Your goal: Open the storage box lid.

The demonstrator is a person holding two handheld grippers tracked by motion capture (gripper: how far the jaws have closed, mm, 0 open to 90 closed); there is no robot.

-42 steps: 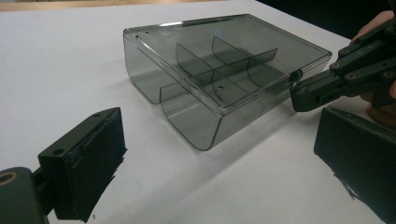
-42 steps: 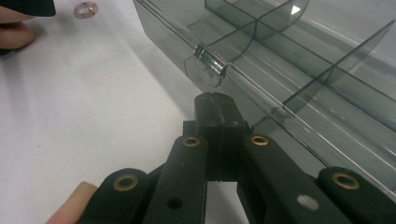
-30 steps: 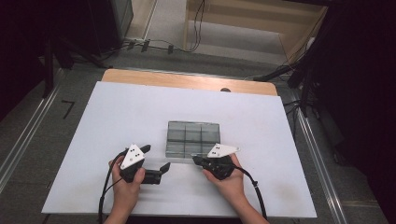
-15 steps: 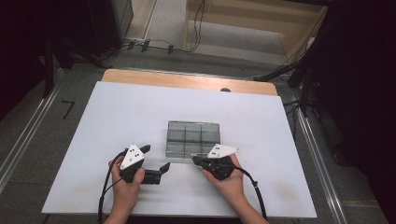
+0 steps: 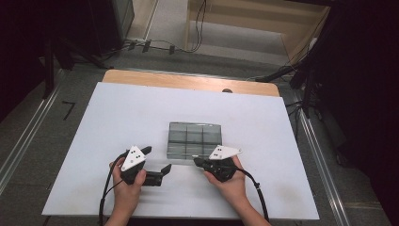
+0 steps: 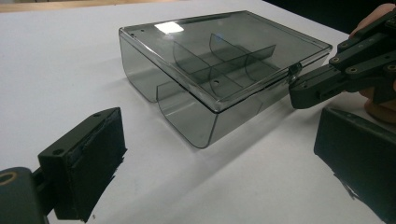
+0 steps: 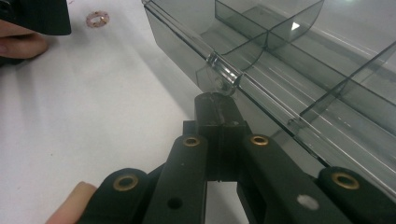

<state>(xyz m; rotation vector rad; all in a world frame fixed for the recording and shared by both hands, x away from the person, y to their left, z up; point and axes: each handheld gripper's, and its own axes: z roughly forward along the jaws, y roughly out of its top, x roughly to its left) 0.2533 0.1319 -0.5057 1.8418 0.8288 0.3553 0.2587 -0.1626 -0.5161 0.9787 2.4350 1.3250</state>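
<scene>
A smoky clear divided box [image 5: 194,139] sits lid-down near the middle of the white worktop [image 5: 117,117], just ahead of both hands. From the high view its latch is too small to make out; the right gripper view shows the latch [image 7: 224,74] on the front edge, with the right gripper [image 7: 218,103], its fingers pressed together on nothing, tip right at it, whether touching cannot be told. The left gripper [image 6: 215,154] rests just beside the box, fingers wide apart; its right-hand finger is cut off by the frame. A small ring [image 7: 97,19] lies on the worktop, blurred.
</scene>
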